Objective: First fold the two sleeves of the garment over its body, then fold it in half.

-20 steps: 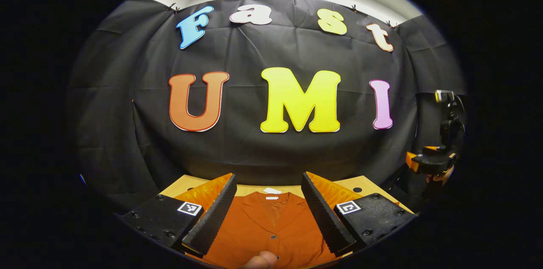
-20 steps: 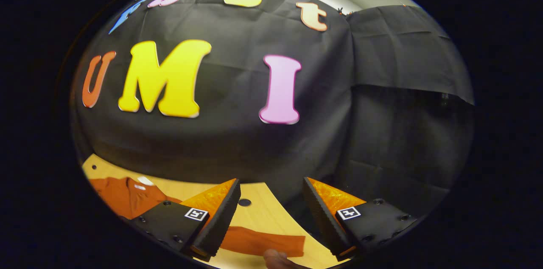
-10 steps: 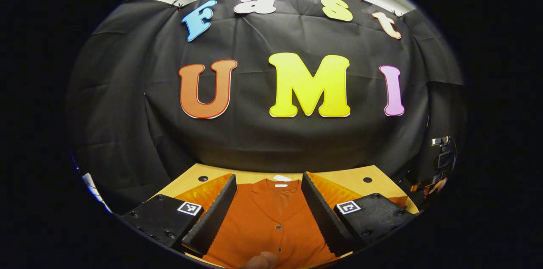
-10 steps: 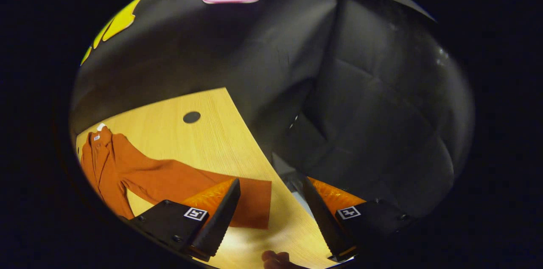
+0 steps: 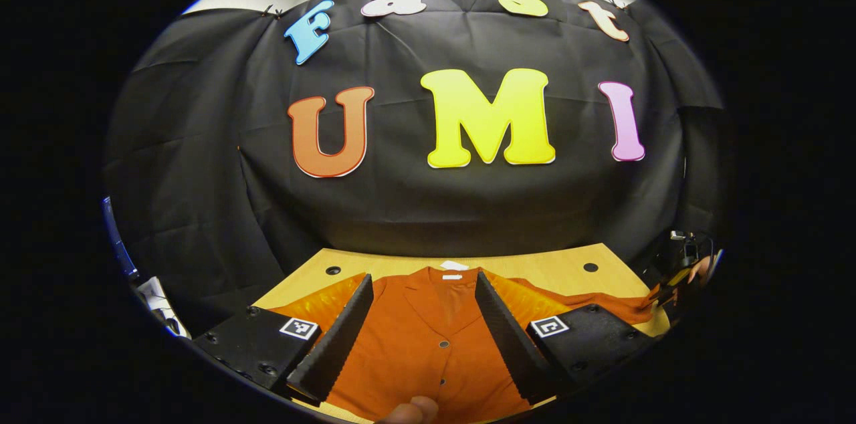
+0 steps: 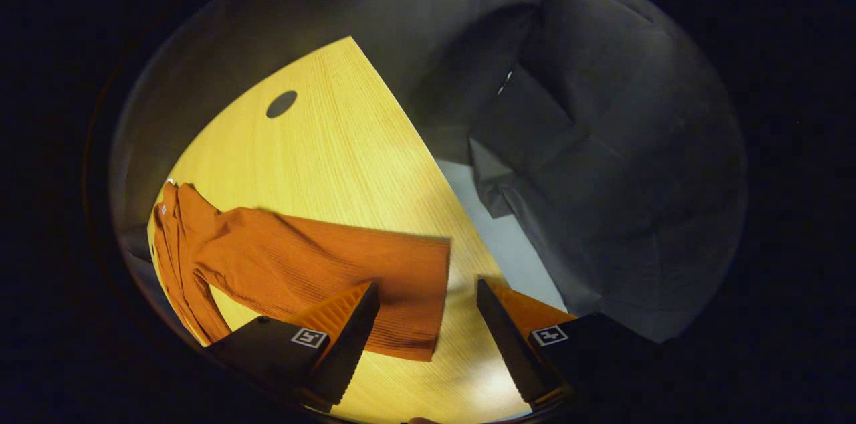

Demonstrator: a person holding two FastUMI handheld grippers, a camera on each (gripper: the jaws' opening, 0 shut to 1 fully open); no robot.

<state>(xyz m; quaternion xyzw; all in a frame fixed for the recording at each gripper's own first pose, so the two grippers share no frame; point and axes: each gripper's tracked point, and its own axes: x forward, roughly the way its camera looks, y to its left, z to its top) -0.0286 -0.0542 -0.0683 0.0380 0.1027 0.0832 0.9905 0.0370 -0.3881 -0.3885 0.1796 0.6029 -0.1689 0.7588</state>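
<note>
Right gripper (image 6: 428, 337) dipped toward sleeve (image 6: 348, 270), jaws released.
I'd pinch the cuff at 11 o'clock, then fold over garment (image 5: 428, 337).

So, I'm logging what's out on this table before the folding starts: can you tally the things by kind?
Orange garment: 1
Grippers: 2, the left gripper over the garment's body and the right gripper by its sleeve
Wooden table: 1
Total: 4

Left gripper view faces the wall; right tilts down (both share the garment (image 5: 428, 337)).
</note>
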